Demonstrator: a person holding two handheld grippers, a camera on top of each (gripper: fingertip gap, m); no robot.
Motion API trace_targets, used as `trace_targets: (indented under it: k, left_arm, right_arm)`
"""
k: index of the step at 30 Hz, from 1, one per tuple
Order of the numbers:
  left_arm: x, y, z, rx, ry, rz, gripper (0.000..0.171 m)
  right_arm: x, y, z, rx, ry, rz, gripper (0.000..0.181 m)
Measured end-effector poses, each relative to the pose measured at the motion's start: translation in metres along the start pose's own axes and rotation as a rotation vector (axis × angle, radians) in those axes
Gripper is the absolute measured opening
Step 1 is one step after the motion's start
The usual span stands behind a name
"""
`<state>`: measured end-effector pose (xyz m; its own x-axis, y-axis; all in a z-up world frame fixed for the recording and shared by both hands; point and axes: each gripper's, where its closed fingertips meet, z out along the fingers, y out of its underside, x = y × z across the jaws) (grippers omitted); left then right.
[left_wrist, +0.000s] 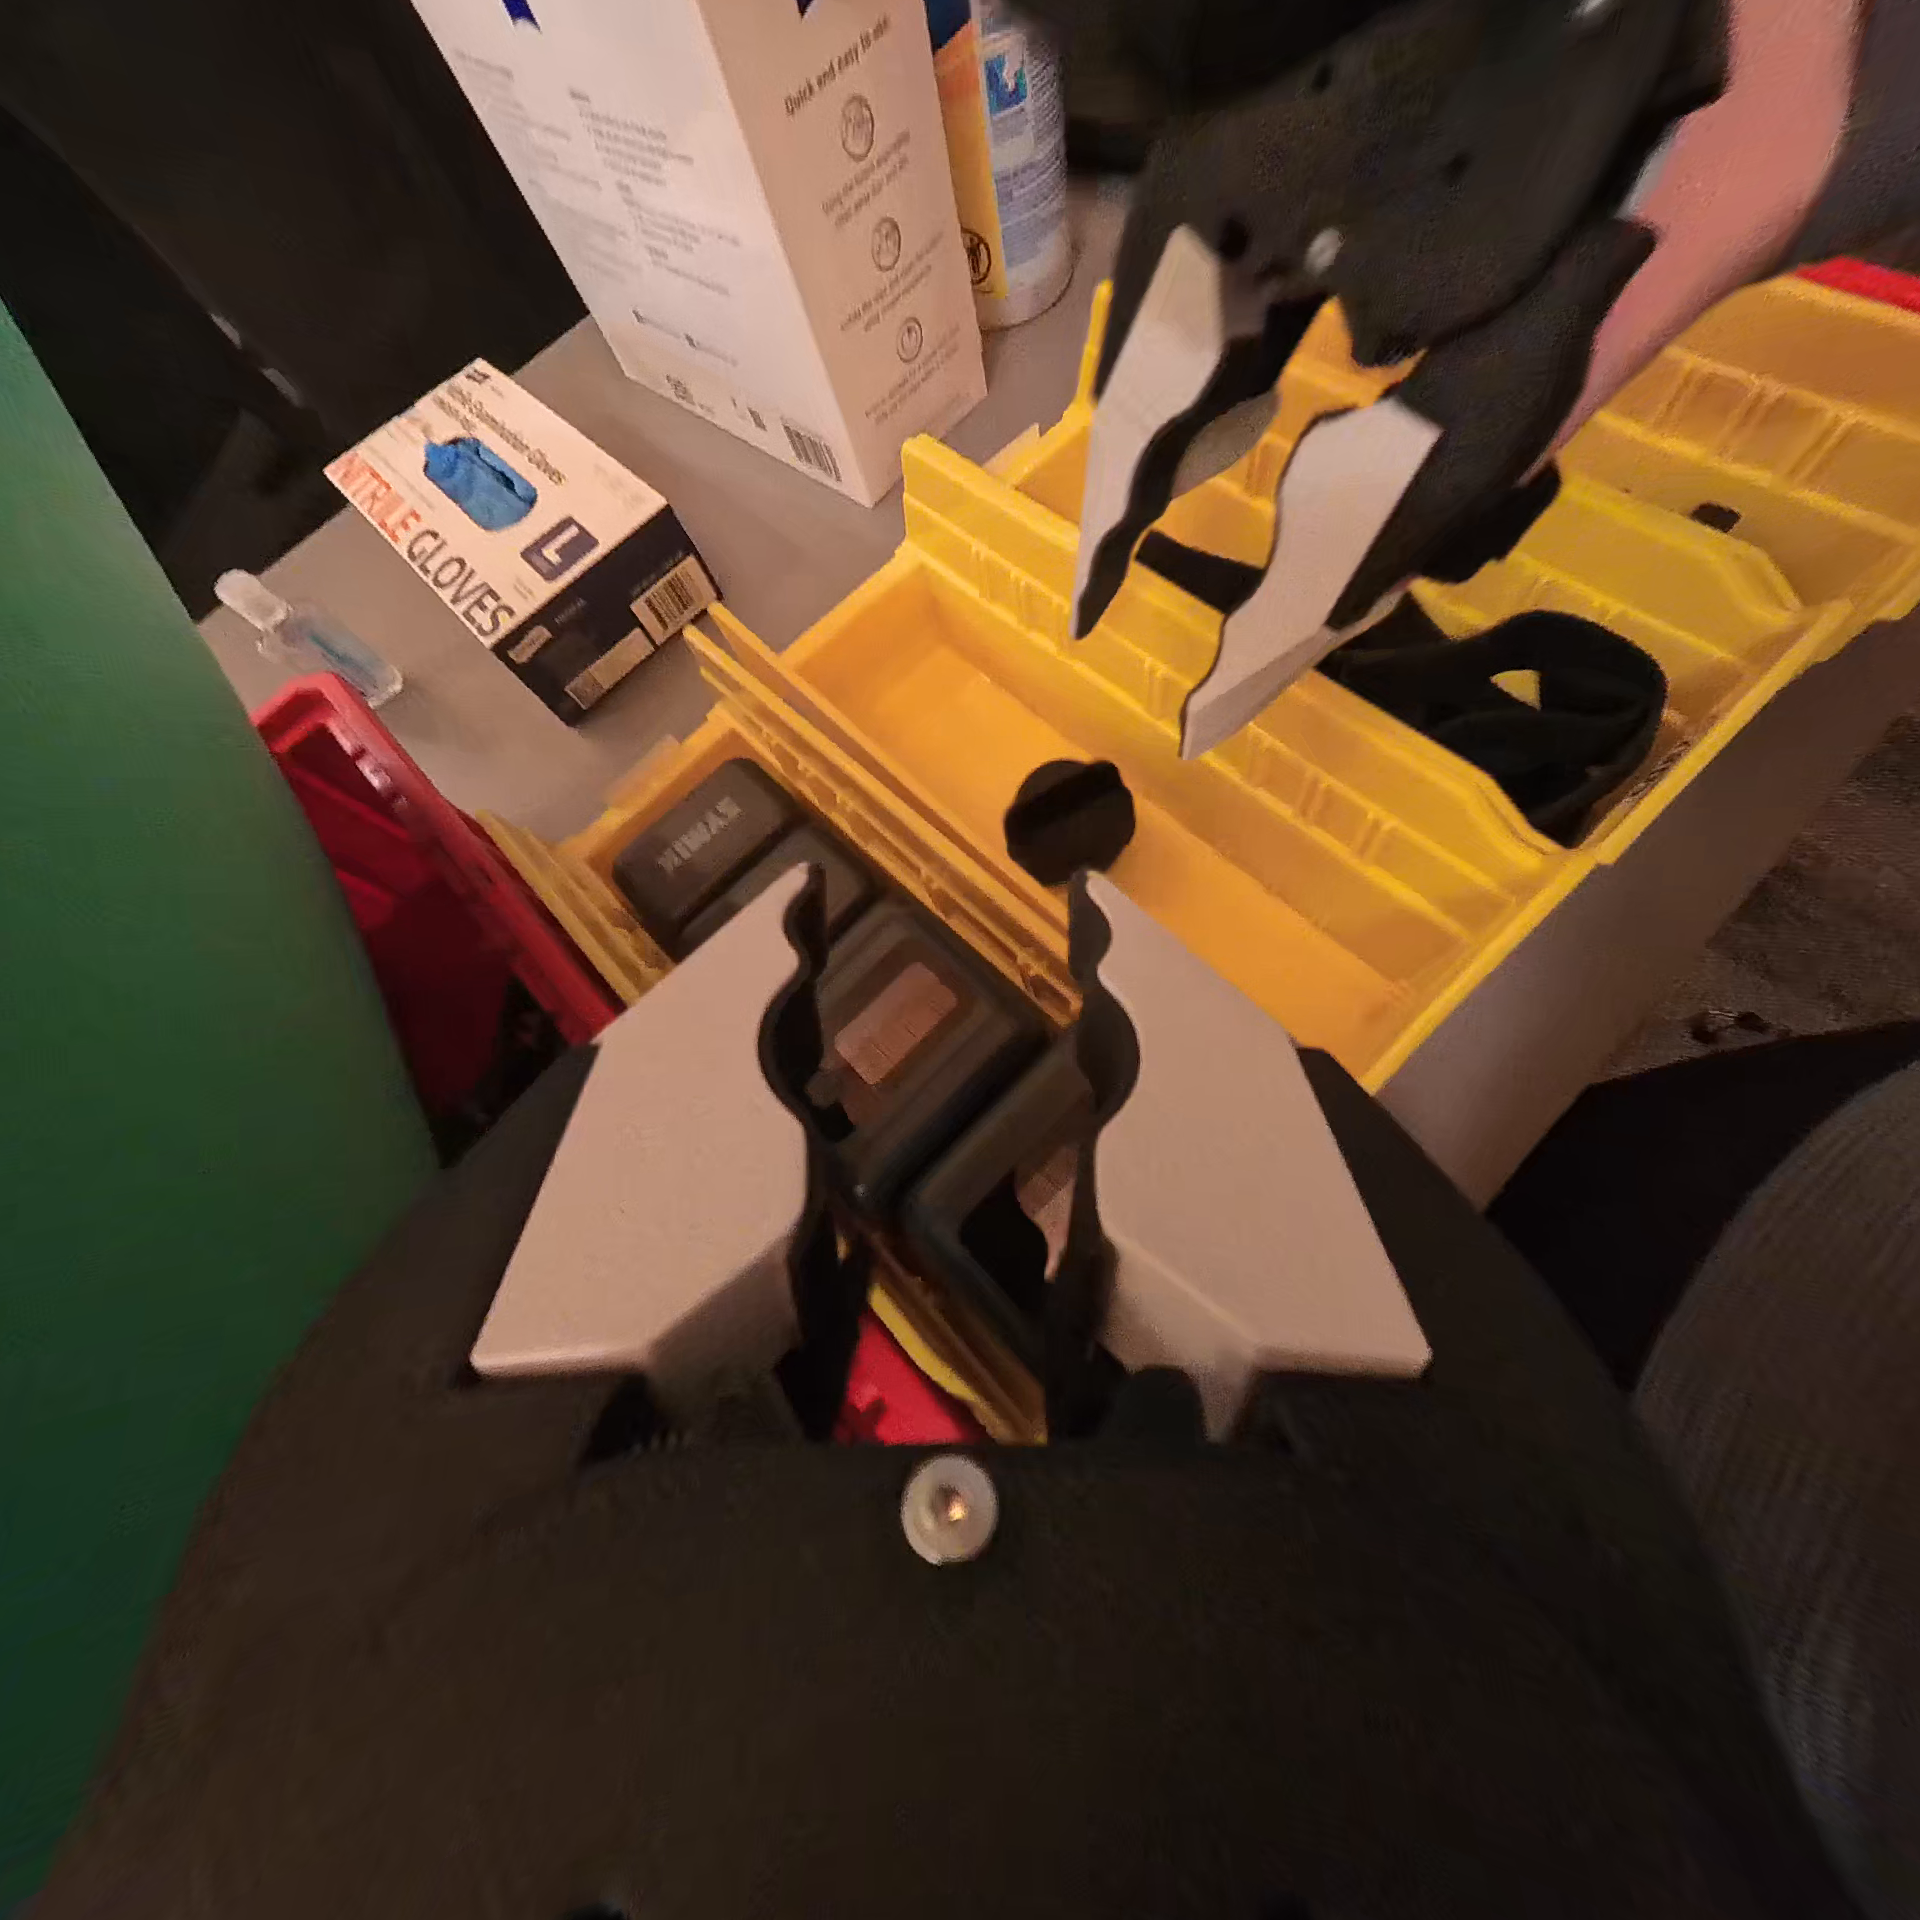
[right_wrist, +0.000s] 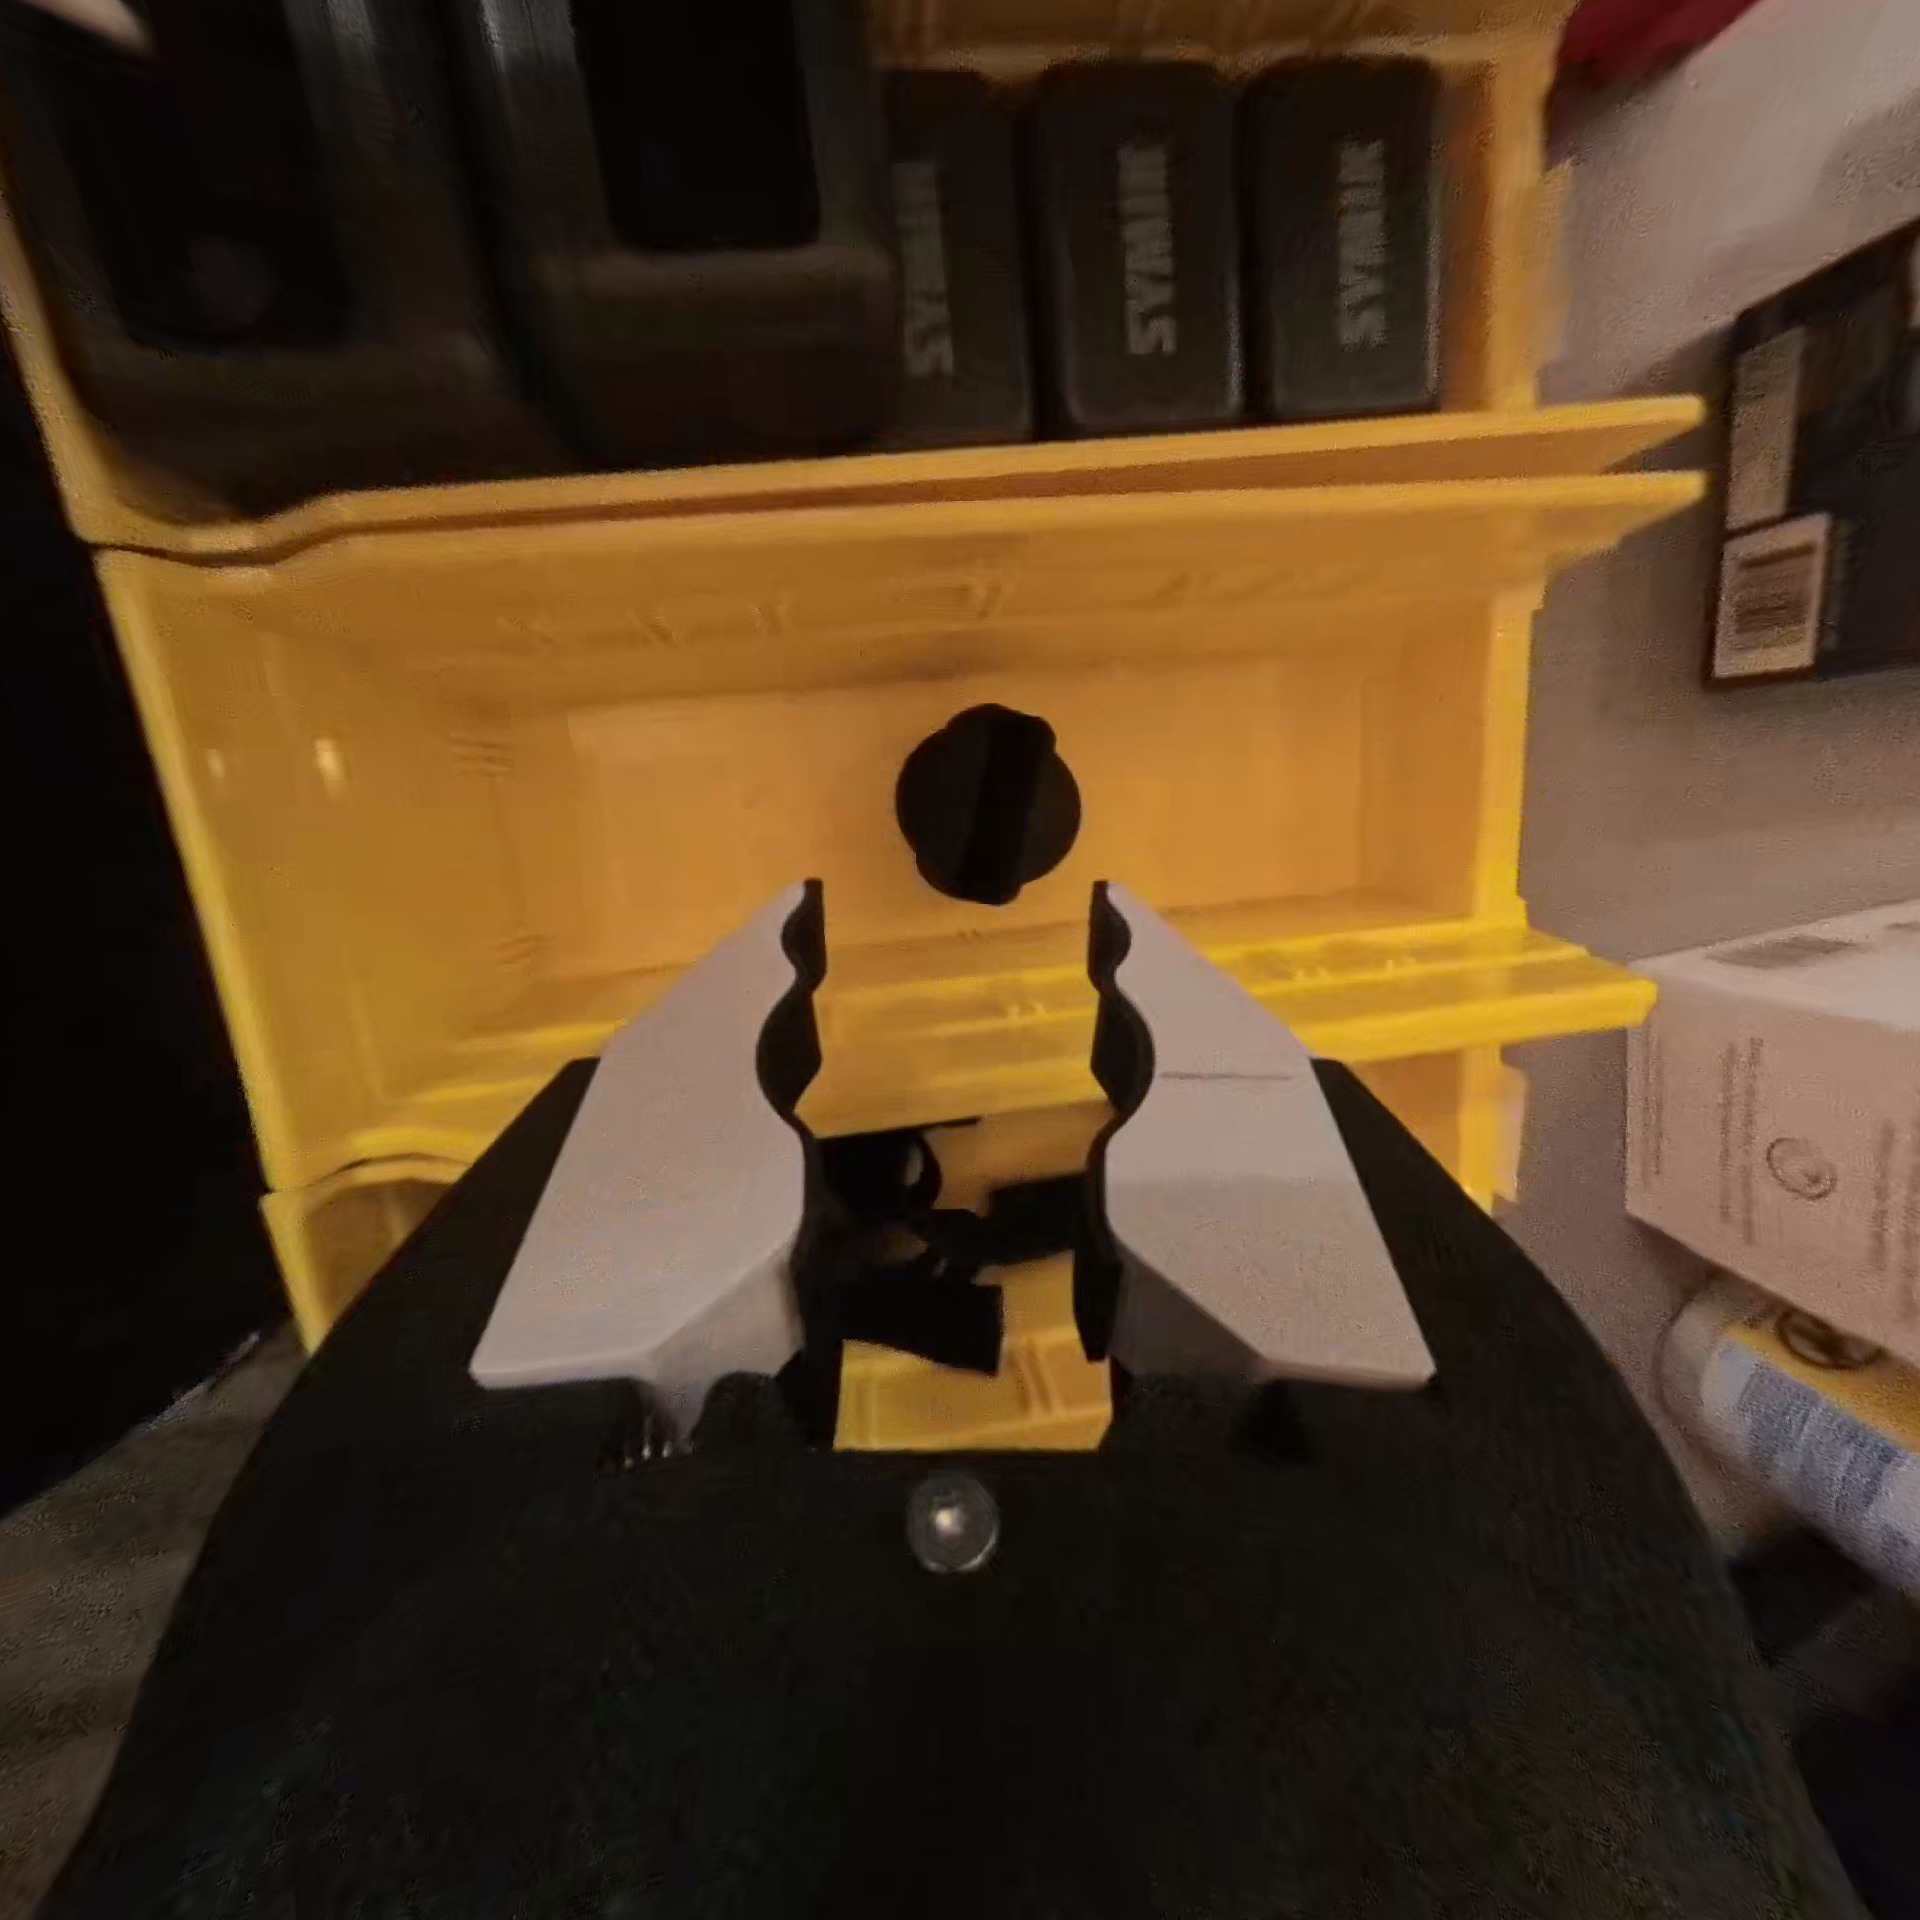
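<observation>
Left wrist view, left to right: a green surface (left_wrist: 156, 1039) fills the 9 o'clock edge; a red bin (left_wrist: 416, 862) and a glove box (left_wrist: 520, 540) lie toward 10 o'clock. The left gripper (left_wrist: 945, 883) has its fingers spread wide and empty above dark cases (left_wrist: 904, 1018) in a yellow bin (left_wrist: 613, 852). A black knob (left_wrist: 1068, 821) lies in the middle yellow bin (left_wrist: 1299, 935), just beyond the right fingertip at 12 o'clock. The right gripper (left_wrist: 1138, 681), at 1 o'clock, hovers above that bin, moderately parted and empty. Right wrist view: the right gripper (right_wrist: 956, 894) is wide and empty; the black knob (right_wrist: 987, 800) sits just ahead between the fingertips, untouched, on the middle yellow bin (right_wrist: 416, 831) floor.
</observation>
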<state>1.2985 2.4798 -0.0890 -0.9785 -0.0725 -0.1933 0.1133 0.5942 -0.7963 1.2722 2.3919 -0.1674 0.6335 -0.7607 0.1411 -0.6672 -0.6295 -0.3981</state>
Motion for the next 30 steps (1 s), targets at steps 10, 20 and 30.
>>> trace_targets:
  k: [10, 20, 30]
  left_arm:
    - [0.001, 0.02, -0.008, 0.04, -0.01, -0.106, 0.043]
    - [0.003, 0.016, -0.013, 0.095, -0.012, -0.113, 0.041]
    - [0.004, -0.065, -0.003, 0.454, -0.05, 0.07, 0.083]
  right_arm:
    - [0.015, 0.022, 0.061, -0.506, -0.133, -0.072, 0.074]
    - [0.009, 0.013, 0.063, -0.457, -0.205, -0.127, 0.049]
    - [-0.015, -0.107, -0.107, 0.683, -0.742, 0.336, 0.05]
